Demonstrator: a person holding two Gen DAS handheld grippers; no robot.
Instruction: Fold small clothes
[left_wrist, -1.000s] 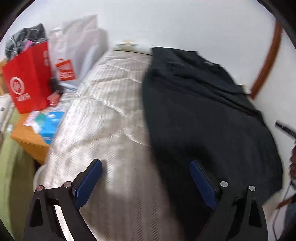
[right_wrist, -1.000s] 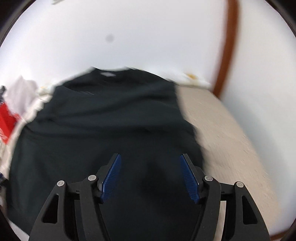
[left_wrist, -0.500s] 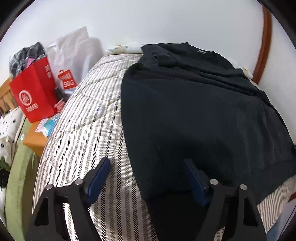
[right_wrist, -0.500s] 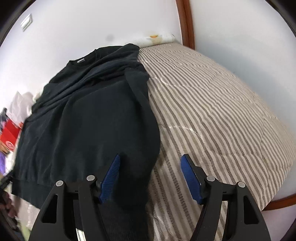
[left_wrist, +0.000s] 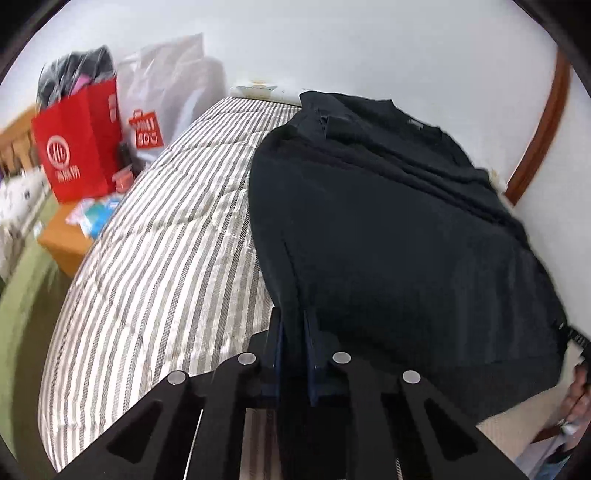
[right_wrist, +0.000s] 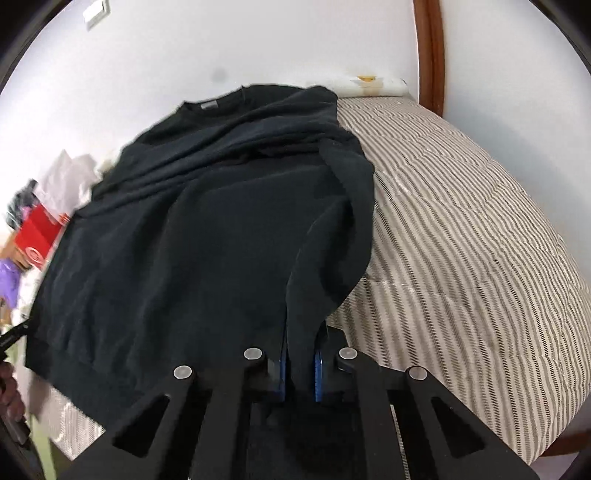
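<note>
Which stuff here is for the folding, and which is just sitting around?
For the folding:
black sweater
left gripper, pinching its hem
right gripper, pinching its hem
striped bed

Just sitting around:
red bag
white plastic bag

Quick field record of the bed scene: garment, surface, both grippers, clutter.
garment: black sweater, spread flat, collar at far end
surface: striped bed
left gripper: shut on sweater's near left edge
right gripper: shut on sweater's near right edge
clutter: red bag and white bag beside bed
</note>
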